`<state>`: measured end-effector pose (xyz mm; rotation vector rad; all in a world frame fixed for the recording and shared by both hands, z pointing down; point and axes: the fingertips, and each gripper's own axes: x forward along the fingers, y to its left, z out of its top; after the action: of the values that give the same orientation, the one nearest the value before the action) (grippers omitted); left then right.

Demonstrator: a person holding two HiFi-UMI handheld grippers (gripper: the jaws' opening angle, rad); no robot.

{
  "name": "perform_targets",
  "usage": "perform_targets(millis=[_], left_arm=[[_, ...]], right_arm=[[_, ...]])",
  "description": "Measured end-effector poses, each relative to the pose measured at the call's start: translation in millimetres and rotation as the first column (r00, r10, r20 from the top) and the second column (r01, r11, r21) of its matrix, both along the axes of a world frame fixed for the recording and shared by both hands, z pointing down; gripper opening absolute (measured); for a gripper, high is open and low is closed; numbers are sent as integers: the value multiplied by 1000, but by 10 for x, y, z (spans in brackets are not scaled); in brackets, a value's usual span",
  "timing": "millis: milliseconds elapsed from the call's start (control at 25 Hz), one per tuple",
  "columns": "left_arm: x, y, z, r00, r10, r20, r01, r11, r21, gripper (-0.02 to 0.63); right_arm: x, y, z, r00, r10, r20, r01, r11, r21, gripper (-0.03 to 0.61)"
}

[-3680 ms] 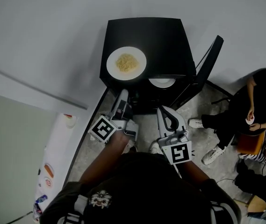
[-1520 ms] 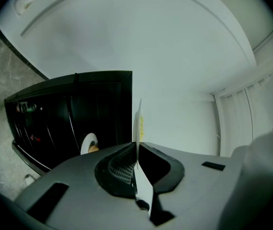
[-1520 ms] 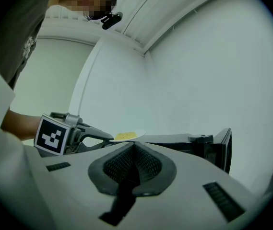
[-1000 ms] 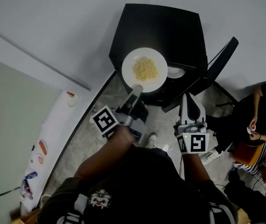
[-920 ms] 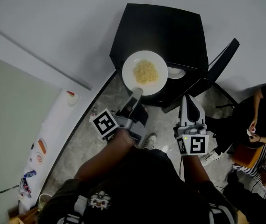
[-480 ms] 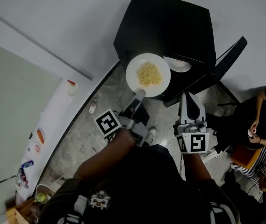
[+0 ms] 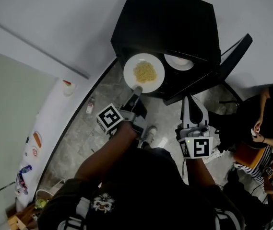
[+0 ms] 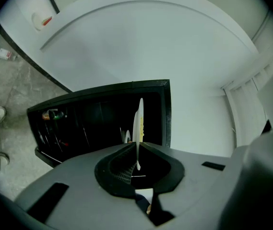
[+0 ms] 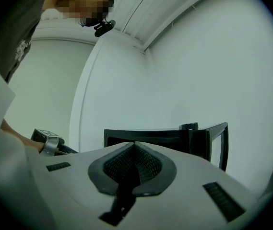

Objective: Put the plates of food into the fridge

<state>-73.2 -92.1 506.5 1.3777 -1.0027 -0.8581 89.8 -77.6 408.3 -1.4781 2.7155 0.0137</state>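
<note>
A white plate of yellow noodles (image 7: 144, 73) hangs in front of the open black fridge (image 7: 167, 18), level with its opening. My left gripper (image 7: 137, 90) is shut on the plate's near rim. In the left gripper view the plate (image 8: 137, 121) shows edge-on, pinched between the left gripper (image 8: 137, 161) pads, with the dark fridge interior (image 8: 93, 123) behind it. A second white plate (image 7: 178, 61) sits inside the fridge. My right gripper (image 7: 192, 110) is shut and empty, held back from the fridge, right of the noodle plate. In its own view, the right gripper (image 9: 134, 150) faces the fridge top (image 9: 146, 134).
The fridge door (image 7: 233, 56) stands open to the right. A person sits at the right (image 7: 266, 114). A white surface with small items (image 7: 35, 143) runs along the left. A small bottle (image 7: 89, 105) lies on the stone floor.
The noodle plate has left the fridge top. My left gripper has carried it down in front of the fridge opening. The right gripper stays shut and has hardly moved.
</note>
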Motion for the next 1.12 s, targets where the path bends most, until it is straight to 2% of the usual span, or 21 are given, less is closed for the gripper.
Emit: perform_targets(millis=[80,280,600,1120], left_arm=[[-38,-103,157,1000,-5,13,5,1000,-21,32],[-74,-336,335,1000,-3,-25,2,998,-55,32],[-37,-511,339,1000,2,-27,-3,999,-43,32],[-88,-1053,421,999,-36,-39,34,999,-35,32]], right_arm=[[-11,-27,33,1000,0,-6,-1,1000,-10,25],[-92,-101,125,1000,-2,-12,1,999,-43,25],[-272,-31,134,1000,-23,10,23,998,-53,25],[-185,-222,348,1000,10,-3,-10,993,-121,25]])
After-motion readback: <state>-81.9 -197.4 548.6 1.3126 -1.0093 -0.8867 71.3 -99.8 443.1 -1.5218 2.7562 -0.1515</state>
